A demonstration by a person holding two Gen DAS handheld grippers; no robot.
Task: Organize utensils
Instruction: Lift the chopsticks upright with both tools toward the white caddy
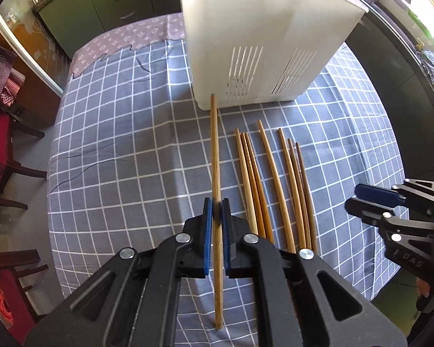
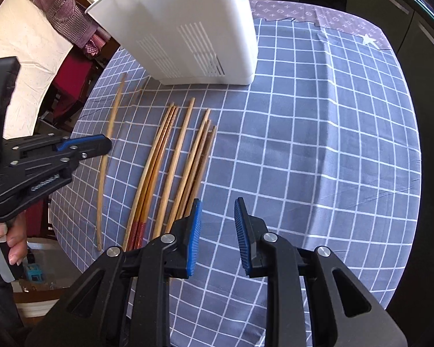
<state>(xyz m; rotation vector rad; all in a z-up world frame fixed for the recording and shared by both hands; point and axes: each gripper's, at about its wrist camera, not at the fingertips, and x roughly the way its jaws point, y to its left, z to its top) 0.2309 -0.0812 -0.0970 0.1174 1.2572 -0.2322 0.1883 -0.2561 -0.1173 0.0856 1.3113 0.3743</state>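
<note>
Seven chopsticks lie on the cloth; left claw clamps an eighth, right claw apart.

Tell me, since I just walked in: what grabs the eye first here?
The left tongs, shut on a single wooden chopstick lifted over the checked tablecloth. Right of it, more chopsticks lie in a loose row before a white slotted holder, while the right tongs hover open and empty.

White bin top cropped (contents unseen); held chopstick blurred.
</note>
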